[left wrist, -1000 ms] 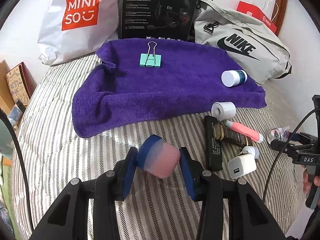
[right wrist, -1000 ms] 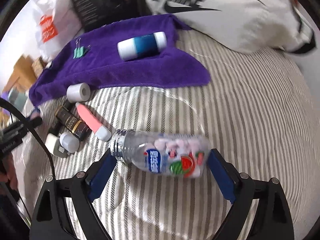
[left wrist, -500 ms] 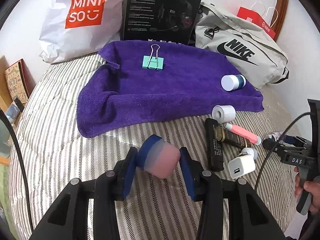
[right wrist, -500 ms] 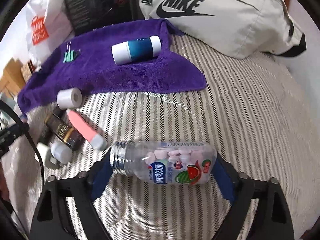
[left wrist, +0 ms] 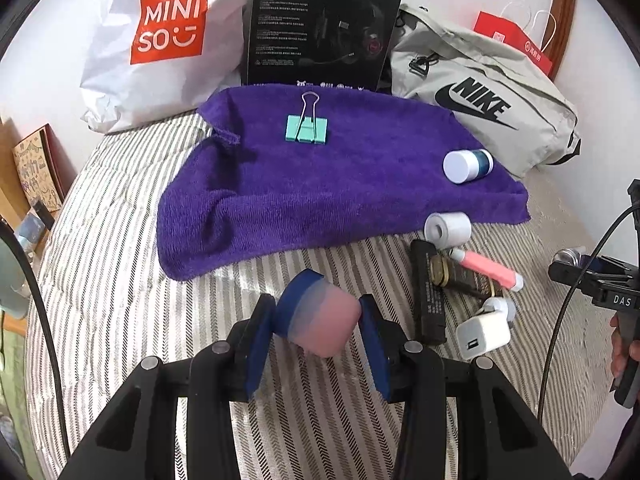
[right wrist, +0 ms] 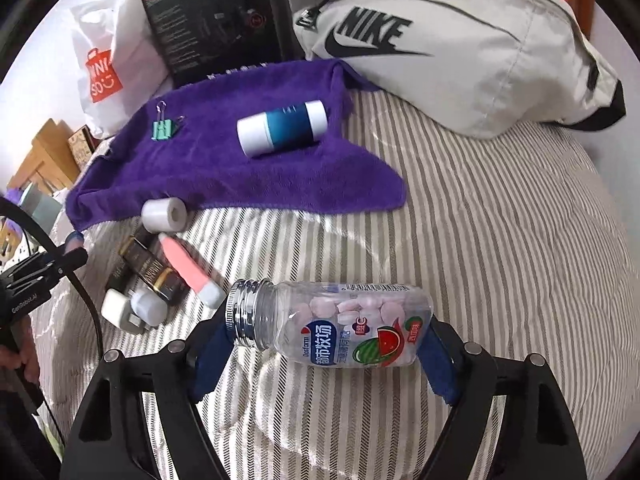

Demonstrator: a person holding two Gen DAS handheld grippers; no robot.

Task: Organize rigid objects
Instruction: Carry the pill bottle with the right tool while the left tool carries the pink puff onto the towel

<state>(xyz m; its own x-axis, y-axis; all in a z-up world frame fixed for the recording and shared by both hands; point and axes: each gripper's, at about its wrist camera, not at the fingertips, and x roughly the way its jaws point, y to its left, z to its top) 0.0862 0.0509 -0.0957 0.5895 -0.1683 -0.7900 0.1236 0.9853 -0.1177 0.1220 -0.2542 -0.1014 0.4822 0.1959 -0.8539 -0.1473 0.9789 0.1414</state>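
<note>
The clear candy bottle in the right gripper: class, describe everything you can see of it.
The clear candy bottle looks like transparent plastic, with a ribbed silvery cap on its left end and pale pink tablets inside. Its label shows a watermelon slice and blue lettering. It lies sideways, held end to end in the right gripper, above the striped bedcover.

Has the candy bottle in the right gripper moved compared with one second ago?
Yes. The candy bottle, clamped in the right gripper, has come nearer to the purple towel, which fills more of the right wrist view than before.
</note>
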